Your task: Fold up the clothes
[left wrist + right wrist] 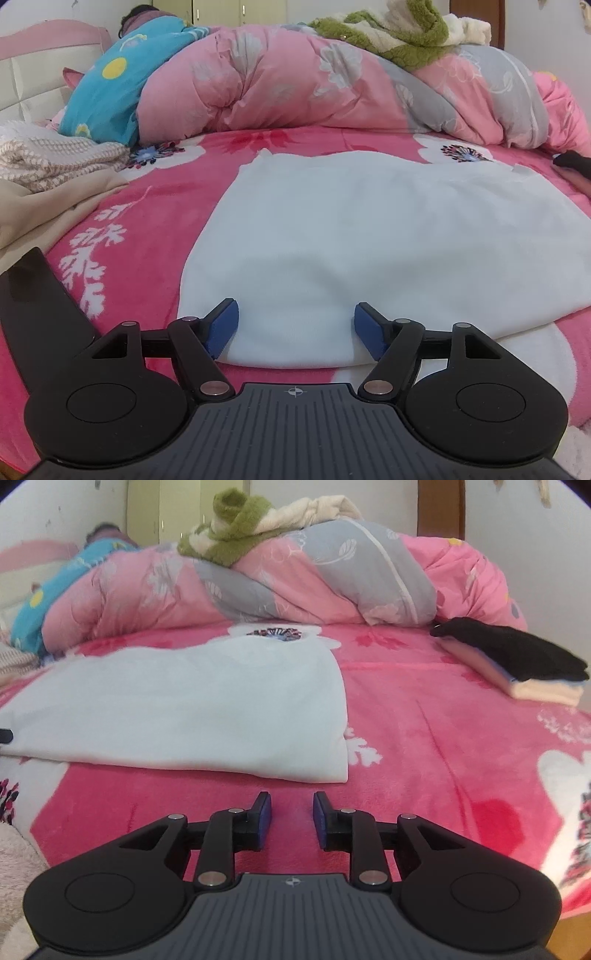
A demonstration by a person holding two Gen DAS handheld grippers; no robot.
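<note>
White garment (369,236) is lying folded flat on the pink floral bed blanket (166,221), filling the centre of the left wrist view and sitting at about 10 o'clock in the right wrist view (184,709).

Left gripper (295,328) is standing with its jaws wide apart, the blue pads (221,328) straddling the near folded edge of the garment at 6 o'clock. The cloth is lying between the pads; whether they are touching it cannot be told, and they are not pressing it together.

Right gripper (291,819) is hovering over bare blanket (424,757), just short of the garment's near right corner at 12 o'clock. Its jaws are standing narrowly apart with nothing between them.

Other items:
- Pink and grey quilt (295,85) is lying bunched across the far side of the bed, 12 o'clock in both views.
- Green and cream fleece (399,33) is resting on top of the quilt.
- Blue patterned pillow (110,92) is leaning at 10 o'clock in the left view.
- Beige knit pile (48,162) is lying at 9 o'clock in the left view.
- Stack of folded clothes (517,664), black piece on top, is sitting at 2 o'clock in the right view, well apart from the white garment.
</note>
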